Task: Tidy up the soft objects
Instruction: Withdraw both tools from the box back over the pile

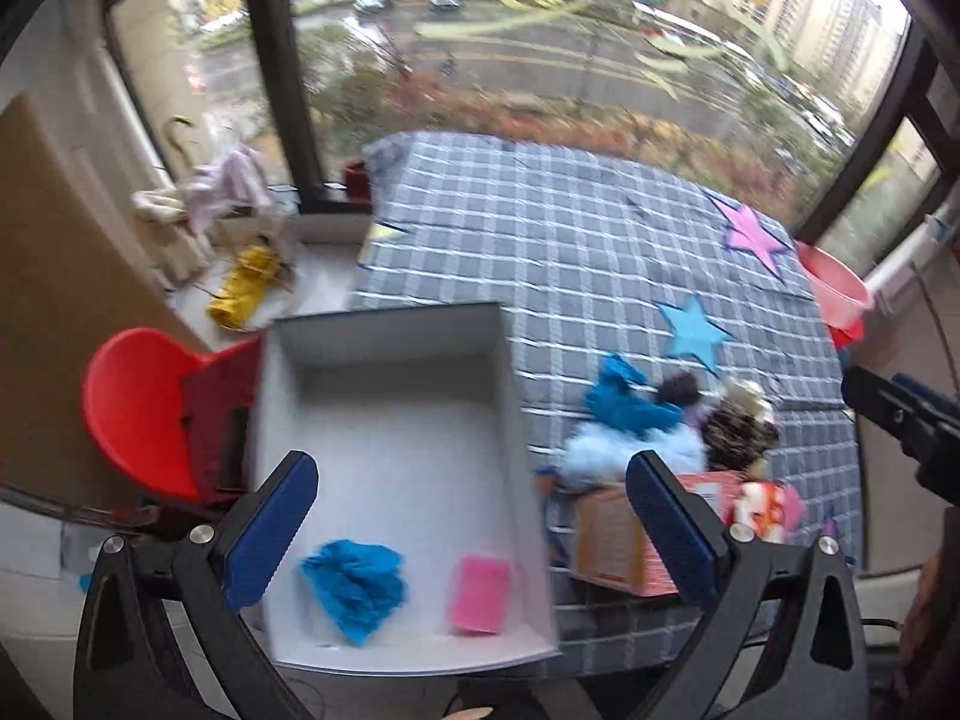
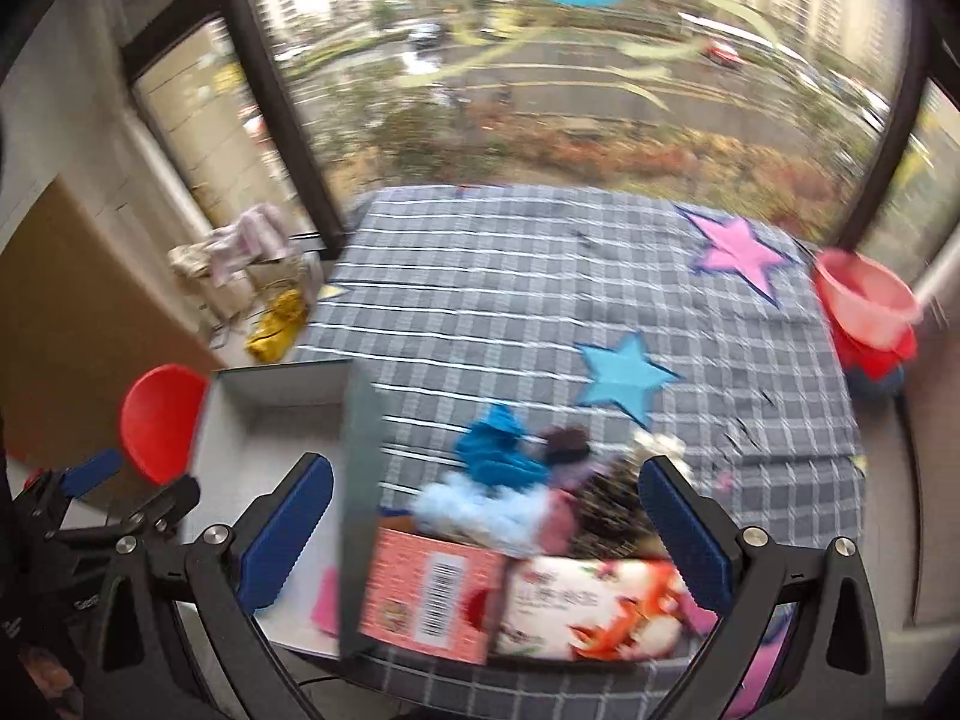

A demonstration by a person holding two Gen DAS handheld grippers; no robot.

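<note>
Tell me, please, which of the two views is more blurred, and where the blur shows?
Right wrist view: heavier motion smear on the pile of soft items and snack packet. Left wrist view: milder; the grey box and blue cloth read clearly. Both bend the window frame.

A high-rise home: checked tablecloth [image 1: 540, 228], street below the window [image 1: 540, 30].

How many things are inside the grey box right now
2: a crumpled blue cloth at the near left of the grey box, and a pink sponge to its right. Gripper fingers cover the near corners, so something small may be hidden.
</note>
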